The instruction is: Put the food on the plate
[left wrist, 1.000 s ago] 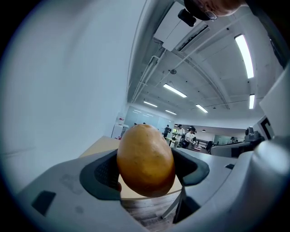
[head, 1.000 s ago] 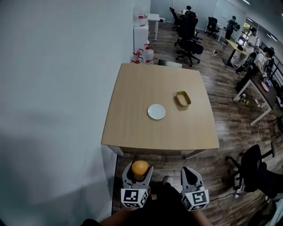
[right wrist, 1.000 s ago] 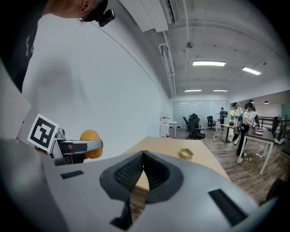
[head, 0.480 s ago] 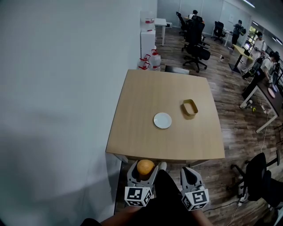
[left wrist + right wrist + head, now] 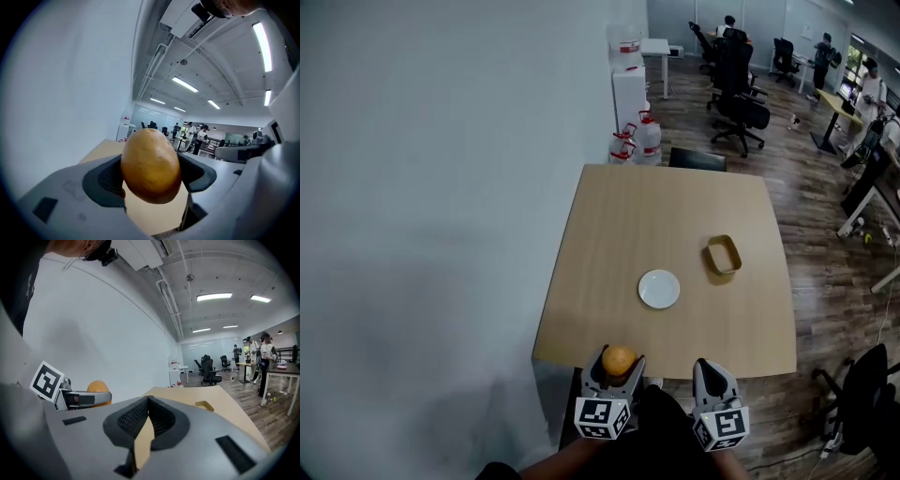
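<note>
An orange-brown round food piece [image 5: 620, 360] [image 5: 151, 165] sits clamped in my left gripper [image 5: 614, 367], which is held just before the near edge of the wooden table [image 5: 609, 281]. The food piece [image 5: 97, 386] also shows at the left of the right gripper view. A small white plate [image 5: 659, 289] lies on the table's near half, well ahead of both grippers. My right gripper [image 5: 710, 377] is beside the left one, its jaws closed together with nothing between them [image 5: 146, 416].
A yellow rectangular container [image 5: 724, 254] [image 5: 204, 405] lies to the right of the plate. A white wall runs along the left. Water jugs [image 5: 639, 139] and office chairs [image 5: 741, 75] stand beyond the table, another chair [image 5: 867, 412] at the right. People stand far back.
The table and plate have drawn nearer as I moved forward. Both grippers now reach the table's near edge. The left still holds the food piece.
</note>
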{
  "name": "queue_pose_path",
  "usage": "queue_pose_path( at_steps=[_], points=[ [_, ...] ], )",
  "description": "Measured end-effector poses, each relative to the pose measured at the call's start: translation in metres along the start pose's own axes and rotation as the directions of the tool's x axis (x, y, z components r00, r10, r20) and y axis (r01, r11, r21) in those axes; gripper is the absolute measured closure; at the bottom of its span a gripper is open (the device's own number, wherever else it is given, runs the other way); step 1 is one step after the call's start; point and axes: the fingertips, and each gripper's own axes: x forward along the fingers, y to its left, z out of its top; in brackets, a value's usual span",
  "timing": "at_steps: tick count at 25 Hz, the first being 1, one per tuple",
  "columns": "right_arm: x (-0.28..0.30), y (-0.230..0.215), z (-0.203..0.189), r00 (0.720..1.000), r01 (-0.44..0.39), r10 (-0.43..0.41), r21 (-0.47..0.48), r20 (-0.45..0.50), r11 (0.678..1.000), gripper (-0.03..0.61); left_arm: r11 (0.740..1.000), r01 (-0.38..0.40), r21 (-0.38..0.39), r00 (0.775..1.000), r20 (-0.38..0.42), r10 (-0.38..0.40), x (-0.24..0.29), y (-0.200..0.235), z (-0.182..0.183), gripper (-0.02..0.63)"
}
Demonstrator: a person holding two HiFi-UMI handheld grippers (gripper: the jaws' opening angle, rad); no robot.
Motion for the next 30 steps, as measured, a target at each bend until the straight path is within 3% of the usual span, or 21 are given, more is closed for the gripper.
queue_pose_path(
  at_steps=[7, 12, 23, 30],
  points=[
    [0.064, -0.044, 0.025, 0.999, -0.040, 0.039, 0.026, 0.027, 0.999, 0.519, 0.999, 0.005, 0.050, 0.999, -0.040, -0.003, 0.087, 0.011, 0.010, 0.284],
    [0.103, -0.067, 0.028, 0.998, -0.060, 0.059, 0.040, 0.010, 0.997, 0.520, 0.997, -0.035, 0.069, 0.995, -0.096, 0.042, 0.143, 0.040, 0.001, 0.285],
    [0.172, -0.107, 0.016, 0.993, -0.084, 0.090, 0.069, -0.079, 0.994, 0.520, 0.999, -0.010, 0.040, 0.967, -0.254, 0.020, 0.232, 0.050, -0.057, 0.284],
    [0.193, -0.117, -0.001, 0.984, -0.104, 0.118, 0.107, -0.134, 0.989, 0.519, 1.000, -0.001, 0.029, 0.935, -0.354, 0.011, 0.279, 0.058, -0.103, 0.284]
  ],
)
